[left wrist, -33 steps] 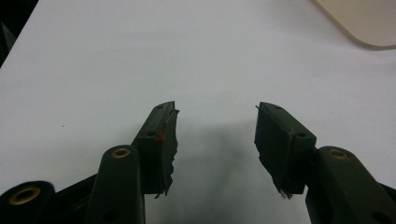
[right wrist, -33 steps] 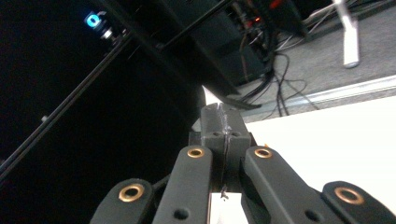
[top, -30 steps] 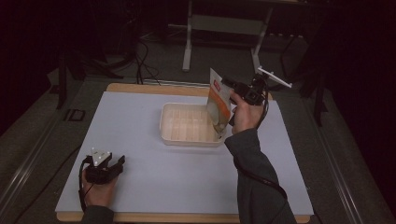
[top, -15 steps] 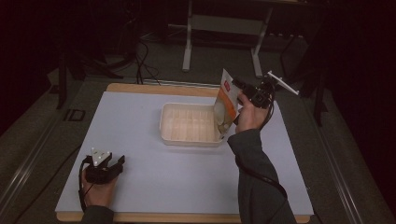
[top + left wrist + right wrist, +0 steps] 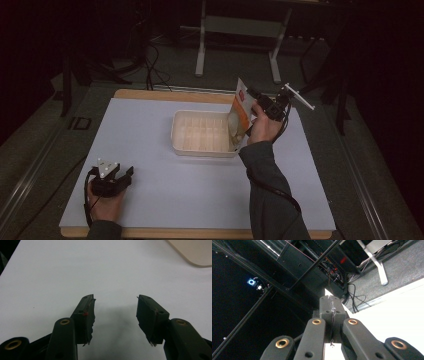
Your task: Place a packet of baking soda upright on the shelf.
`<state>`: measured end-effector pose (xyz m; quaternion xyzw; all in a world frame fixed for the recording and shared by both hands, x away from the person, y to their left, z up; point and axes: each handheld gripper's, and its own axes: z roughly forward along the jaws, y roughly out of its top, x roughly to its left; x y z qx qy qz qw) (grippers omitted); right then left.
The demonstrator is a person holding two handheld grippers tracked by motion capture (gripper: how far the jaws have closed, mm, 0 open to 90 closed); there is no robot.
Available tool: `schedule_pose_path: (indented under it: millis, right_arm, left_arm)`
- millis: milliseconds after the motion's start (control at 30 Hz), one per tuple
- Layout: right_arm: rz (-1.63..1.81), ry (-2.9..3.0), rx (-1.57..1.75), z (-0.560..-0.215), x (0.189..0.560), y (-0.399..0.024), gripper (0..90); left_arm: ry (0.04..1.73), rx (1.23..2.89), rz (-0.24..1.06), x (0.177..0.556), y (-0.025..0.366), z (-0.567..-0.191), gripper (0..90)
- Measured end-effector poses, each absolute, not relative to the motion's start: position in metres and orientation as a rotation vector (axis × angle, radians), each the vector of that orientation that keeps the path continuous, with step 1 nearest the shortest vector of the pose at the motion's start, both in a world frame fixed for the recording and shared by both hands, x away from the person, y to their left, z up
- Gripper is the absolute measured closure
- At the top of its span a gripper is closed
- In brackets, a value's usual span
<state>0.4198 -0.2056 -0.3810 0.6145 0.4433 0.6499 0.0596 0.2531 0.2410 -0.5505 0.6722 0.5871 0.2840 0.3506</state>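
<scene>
High view: one pouch, orange and white, pinched at its top edge by the right gripper and hanging upright with its lower end inside the right end of the tray. One tray, cream, ribbed floor, otherwise holding nothing, mid-surface. One white surface. Step judged in hand: lowering the pouch into the tray. Next move judged to call for tipping the pouch flat onto the ribs, then releasing. One left gripper, parked at the near left corner, well apart from the tray.

Left gripper view: left gripper, jaws spread wide, nothing between, bare surface beneath; one tray corner at upper right.

Right gripper view: right gripper, jaws clenched together on a thin white edge, taken for the pouch top; dark frames and floor cables beyond.

Count: grippers two, pouch one, tray one.
</scene>
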Motion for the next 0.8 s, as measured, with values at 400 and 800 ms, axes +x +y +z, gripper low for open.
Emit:
schedule_pose_path:
  millis: [400,800]
  right_arm:
    - [1.910,1.392,1.893,-0.404,0.420,-0.204,90.0]
    - [1.810,1.482,1.821,-0.403,0.417,-0.205,90.0]
  left_arm:
    - [1.520,1.745,0.738,0.253,0.241,-0.550,48.2]
    - [1.520,1.744,0.738,0.253,0.241,-0.551,48.1]
